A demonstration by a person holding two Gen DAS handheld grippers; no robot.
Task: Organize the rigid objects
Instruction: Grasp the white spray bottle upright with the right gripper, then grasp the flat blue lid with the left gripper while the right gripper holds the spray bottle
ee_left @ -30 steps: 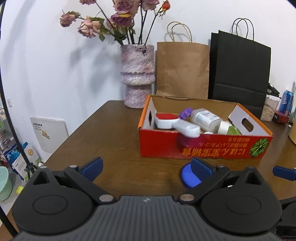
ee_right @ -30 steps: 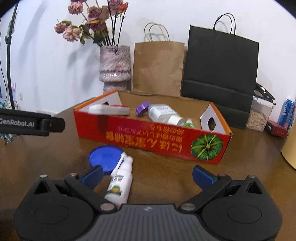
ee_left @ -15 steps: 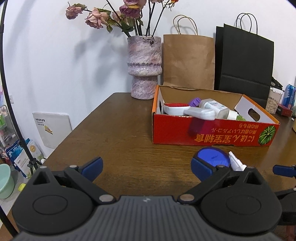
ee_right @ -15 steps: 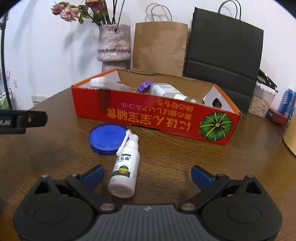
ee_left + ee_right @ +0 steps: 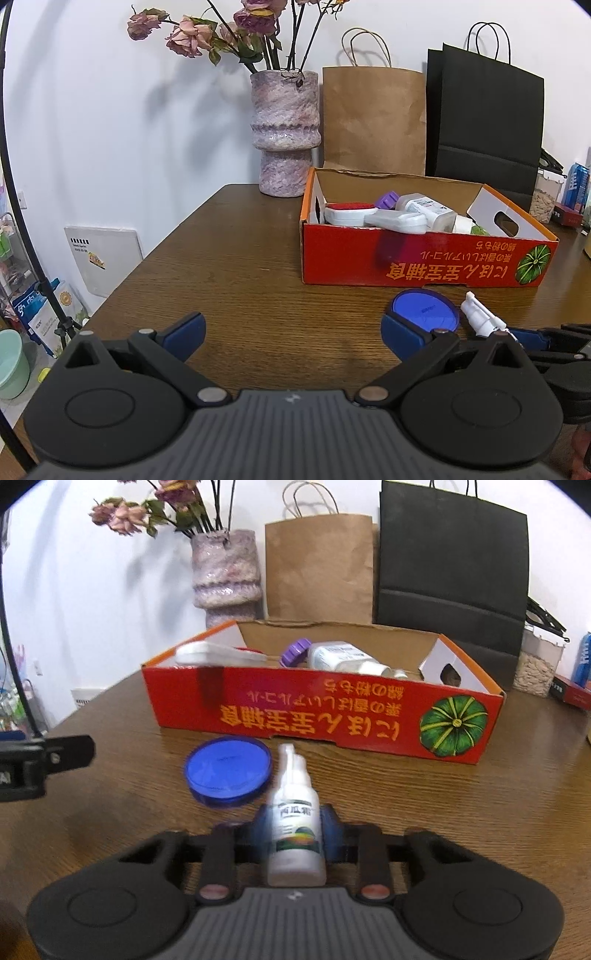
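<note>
A white spray bottle [image 5: 295,823] lies on the brown table with its nozzle toward the red cardboard box [image 5: 321,716]. My right gripper [image 5: 295,825] is shut on the bottle's body, blue pads pressing both sides. A round blue lid [image 5: 228,771] lies flat just left of the nozzle. In the box lie white bottles, a purple cap [image 5: 295,651] and a red-topped white piece. In the left wrist view my left gripper [image 5: 293,328] hangs open over bare table, with the blue lid [image 5: 424,308] and the bottle's nozzle [image 5: 480,319] beyond its right finger and the box [image 5: 424,258] further back.
A mottled purple vase [image 5: 284,136] of dried flowers stands behind the box's left end. A brown paper bag [image 5: 373,122] and a black paper bag [image 5: 484,118] lean on the wall. A jar [image 5: 535,668] and small boxes sit far right. The table edge runs down the left.
My right gripper moved in over the spray bottle and its jaws went from wide open to shut on it. The left gripper stays open and hardly moved.
</note>
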